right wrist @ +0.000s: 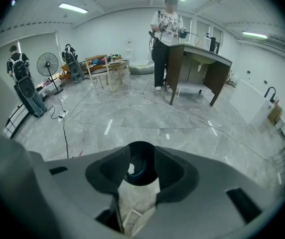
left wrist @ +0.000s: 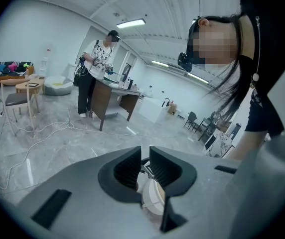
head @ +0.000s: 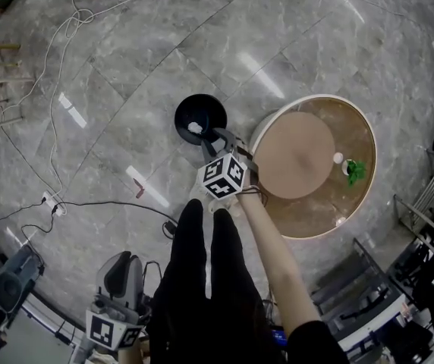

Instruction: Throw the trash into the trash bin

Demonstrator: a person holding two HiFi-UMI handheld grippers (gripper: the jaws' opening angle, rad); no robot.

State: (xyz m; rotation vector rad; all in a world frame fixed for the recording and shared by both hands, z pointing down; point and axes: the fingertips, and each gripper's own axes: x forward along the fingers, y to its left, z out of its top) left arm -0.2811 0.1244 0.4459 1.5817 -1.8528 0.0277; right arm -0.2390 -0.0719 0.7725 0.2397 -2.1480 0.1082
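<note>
The right gripper (head: 221, 136) hangs just over the near rim of the trash bin (head: 209, 106), its jaws partly apart with nothing between them, and a white scrap (head: 195, 128) lies inside the bin. The left gripper (left wrist: 145, 157), well back from the bin, shows only a slim gap and carries nothing. This low at the rim, I judge a careless pull-back could clip and tip the bin. Only the head view shows green trash (head: 355, 171) on the round table (head: 357, 123) beside the bin; only the right gripper view shows empty jaws framing the bin's mouth
</note>
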